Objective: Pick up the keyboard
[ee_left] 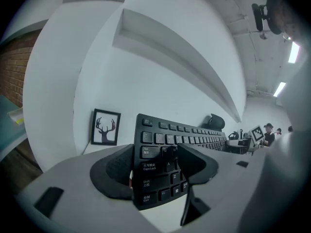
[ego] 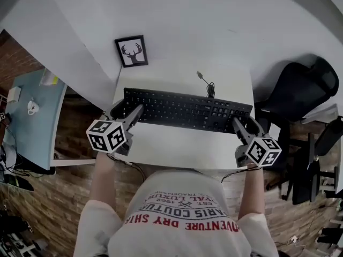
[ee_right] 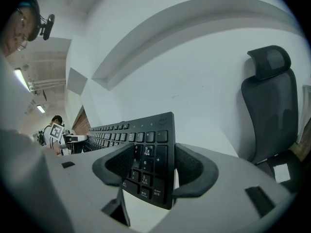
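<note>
The black full-size keyboard (ego: 187, 110) is stretching across the middle of the head view, over the white worktop (ego: 177, 151). In both gripper views it is showing as a steep slab with its keys facing the camera. Whether its lower edge is resting on the worktop I cannot tell.

The left gripper (ego: 127, 111) is clamping the end at the centre left of the frame. Its fingers (ee_left: 194, 161) are drawn in to a narrow spread, one pressing across the keys beside Caps Lock and the other backing the rear face. The right gripper (ego: 244, 123) is doing the same at the number-pad end, centre right. There, though, a thin pale sliver is showing between the outer finger and the keyboard's edge.

As I am judging it, each hold is taking only a short bite at the very end. Uneven lifting is therefore risking a twist that slips the keyboard out of one pair of fingers, most likely the right. The thin black cable (ego: 206, 84), coiling just above the keyboard in the frame, may be snagging or tugging as the keyboard rises. The small black-framed deer picture (ego: 132, 51) is standing at upper left against the wall and could get knocked if the keyboard swings back.

No box, tray or other container is showing in any view.
</note>
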### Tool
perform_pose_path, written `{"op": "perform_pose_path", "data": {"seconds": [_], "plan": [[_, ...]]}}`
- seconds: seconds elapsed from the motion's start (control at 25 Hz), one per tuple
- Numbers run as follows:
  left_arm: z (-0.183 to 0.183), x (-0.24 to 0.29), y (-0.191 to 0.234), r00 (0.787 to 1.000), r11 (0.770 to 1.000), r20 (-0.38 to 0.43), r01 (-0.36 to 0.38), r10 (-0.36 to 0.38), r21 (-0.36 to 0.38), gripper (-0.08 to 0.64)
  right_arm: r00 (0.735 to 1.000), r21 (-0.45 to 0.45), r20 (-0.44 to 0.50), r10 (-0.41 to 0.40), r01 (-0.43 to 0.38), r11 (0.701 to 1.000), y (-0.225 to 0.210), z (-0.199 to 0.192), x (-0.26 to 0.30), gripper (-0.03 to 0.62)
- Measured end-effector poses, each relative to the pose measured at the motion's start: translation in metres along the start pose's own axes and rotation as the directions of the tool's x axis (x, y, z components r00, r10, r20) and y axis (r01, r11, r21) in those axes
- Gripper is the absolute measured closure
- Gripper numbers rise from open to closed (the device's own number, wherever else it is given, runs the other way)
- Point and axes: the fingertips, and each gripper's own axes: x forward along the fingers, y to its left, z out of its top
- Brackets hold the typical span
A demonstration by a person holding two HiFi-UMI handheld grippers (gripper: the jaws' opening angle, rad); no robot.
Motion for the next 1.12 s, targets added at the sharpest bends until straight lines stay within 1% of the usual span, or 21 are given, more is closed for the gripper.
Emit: {"op": "perform_pose_path", "data": {"seconds": [0.24, 0.4, 0.52, 0.76, 1.12], "plan": [[0.047, -0.009, -0.01, 0.996, 0.999, 0.088, -0.001, -0.003, 0.04, 0.27, 0.997, -0.047, 0.069, 0.031, -0.028, 0.999, 0.012, 0.048, -0.002, 0.324], [0.066, -0.01, -0.016, 0.992, 0.999, 0.127, -0.007, 0.001, 0.041, 0.27, 0.994, -0.084, 0.096, 0.046, -0.038, 0.996, 0.015, 0.073, -0.004, 0.324], [0.074, -0.012, -0.018, 0.989, 0.999, 0.147, -0.009, 0.003, 0.043, 0.27, 0.993, -0.101, 0.107, 0.055, -0.044, 0.994, 0.018, 0.086, -0.004, 0.324], [0.088, -0.012, -0.019, 0.986, 0.998, 0.168, -0.019, 0.008, 0.062, 0.27, 0.991, -0.102, 0.115, 0.069, -0.057, 0.993, 0.019, 0.095, 0.0, 0.324], [0.086, -0.008, -0.017, 0.987, 0.997, 0.162, -0.033, 0.023, 0.064, 0.27, 0.992, -0.093, 0.097, 0.08, -0.071, 0.993, 0.013, 0.091, 0.009, 0.324]]}}
